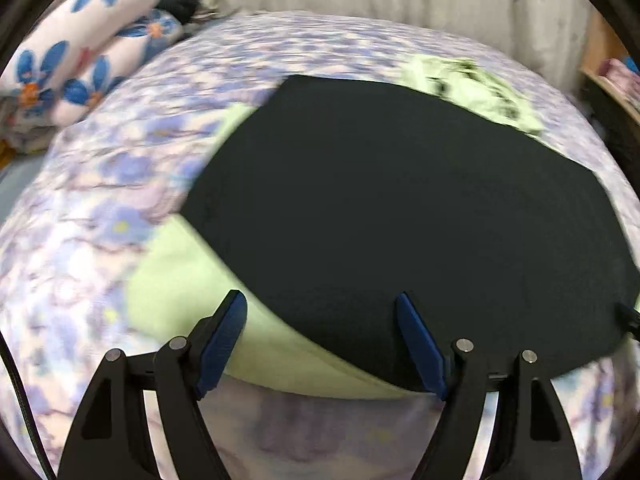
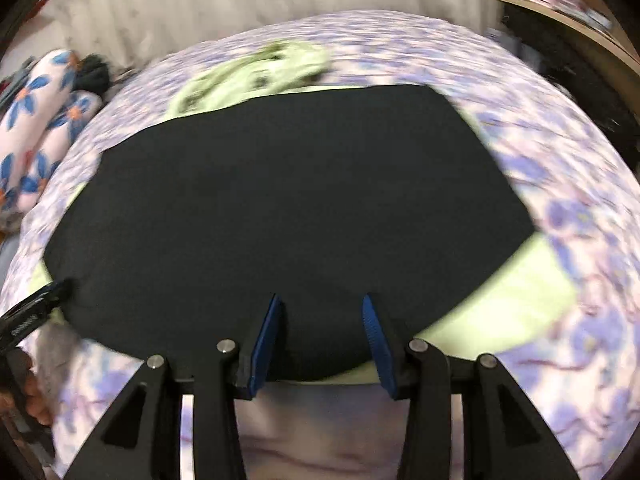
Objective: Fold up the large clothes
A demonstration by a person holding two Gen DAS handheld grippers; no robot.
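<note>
On floral bedsheet, smooth matte black garment lies flat.

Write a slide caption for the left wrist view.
Open left gripper above black garment on pale green cloth.

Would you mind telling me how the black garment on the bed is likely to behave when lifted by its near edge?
The black garment will probably be floppy, since it lies flat and follows the light green cloth beneath. Being broad, it would likely sag between two grips and may drag that cloth along.

No legible text, labels or numbers.
</note>
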